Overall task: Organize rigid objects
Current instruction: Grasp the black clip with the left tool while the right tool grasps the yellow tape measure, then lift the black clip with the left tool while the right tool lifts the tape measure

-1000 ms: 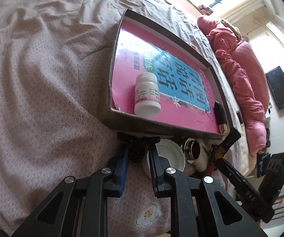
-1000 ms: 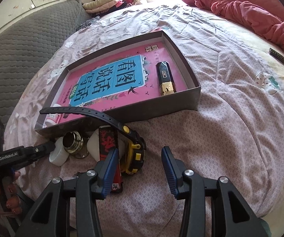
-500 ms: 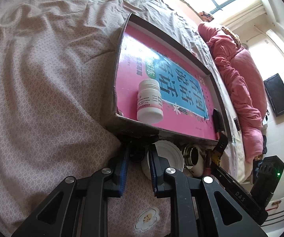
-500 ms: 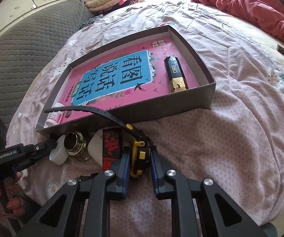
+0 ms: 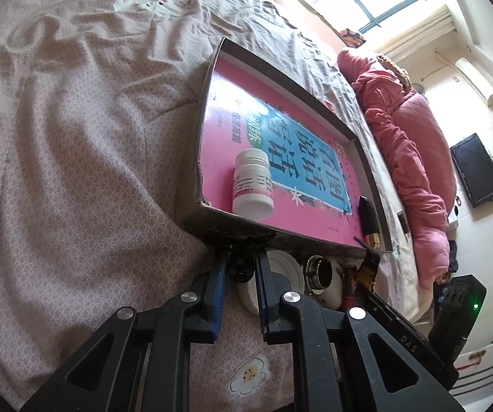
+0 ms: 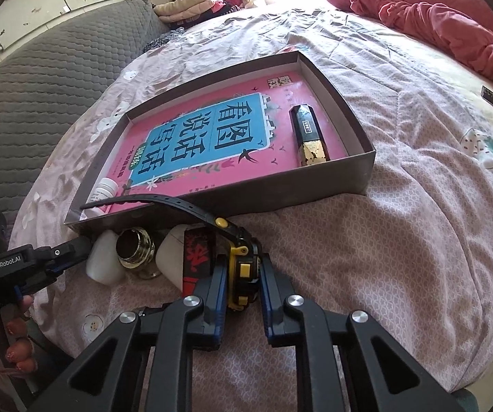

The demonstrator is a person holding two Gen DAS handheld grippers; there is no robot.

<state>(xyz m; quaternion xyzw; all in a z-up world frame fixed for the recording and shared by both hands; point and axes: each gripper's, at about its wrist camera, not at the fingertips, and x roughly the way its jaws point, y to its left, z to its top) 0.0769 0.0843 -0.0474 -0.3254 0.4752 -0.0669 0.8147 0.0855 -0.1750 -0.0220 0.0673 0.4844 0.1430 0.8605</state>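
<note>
Yellow tape measure (image 6: 243, 274) sits half-hidden, clamped in right gripper (image 6: 241, 295); left gripper (image 5: 240, 274) pinches an indistinct small black object (image 5: 240, 270).

Box wall (image 6: 232, 195) hides most of white bottle (image 6: 105, 189).

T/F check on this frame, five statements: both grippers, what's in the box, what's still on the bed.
1. The right gripper is shut on the yellow tape measure. True.
2. The white pill bottle lies on the bedspread. False: it is inside the box.
3. The black-and-gold case lies in the box. True.
4. The left gripper is wide open over the box. False: it is shut on a small black object in front of the box.
5. The brass-rimmed jar is in the box. False: it is outside, by the front wall.
</note>
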